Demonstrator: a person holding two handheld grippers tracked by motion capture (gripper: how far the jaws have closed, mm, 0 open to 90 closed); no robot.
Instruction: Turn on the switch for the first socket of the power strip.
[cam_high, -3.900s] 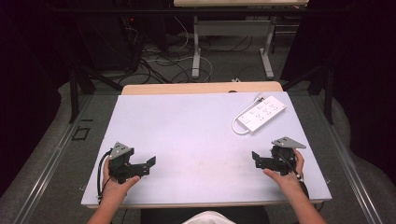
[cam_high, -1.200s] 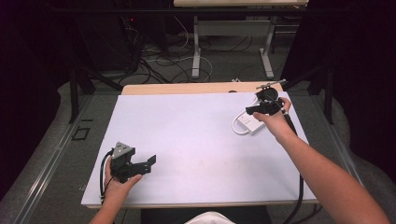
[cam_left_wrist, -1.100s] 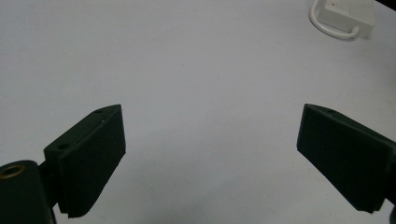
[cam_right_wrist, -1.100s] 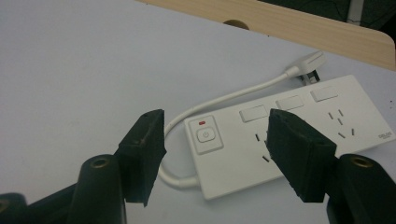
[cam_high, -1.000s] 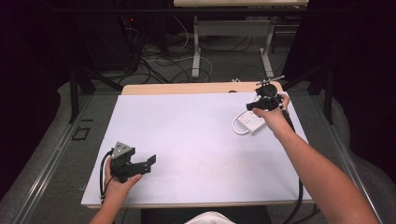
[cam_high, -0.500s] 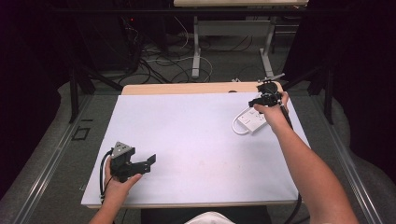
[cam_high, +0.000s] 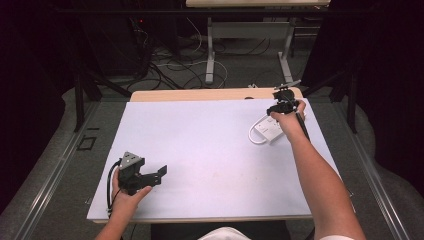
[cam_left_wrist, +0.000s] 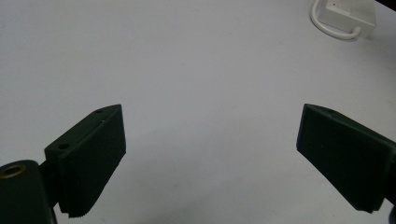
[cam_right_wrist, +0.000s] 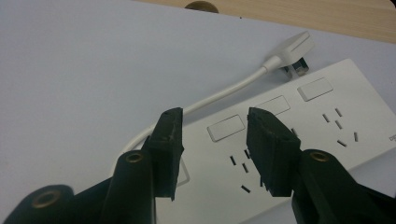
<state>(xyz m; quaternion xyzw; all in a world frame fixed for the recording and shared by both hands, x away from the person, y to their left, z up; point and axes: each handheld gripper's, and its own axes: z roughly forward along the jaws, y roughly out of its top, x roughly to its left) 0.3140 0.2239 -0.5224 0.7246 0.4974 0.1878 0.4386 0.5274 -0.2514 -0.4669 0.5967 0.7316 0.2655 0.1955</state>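
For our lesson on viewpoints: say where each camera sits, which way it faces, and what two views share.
High view: above the table, looking forward and down; both forearms, left claw, right claw.
Left gripper view: rides the left claw, along its wide-apart jaws.
Right gripper view: rides the right claw, down at the power strip, jaws just closing.
All views share the strip.

High view overhead facing forward, both tool views close above the table (cam_high: 200, 150), sharing the power strip (cam_right_wrist: 299, 121).
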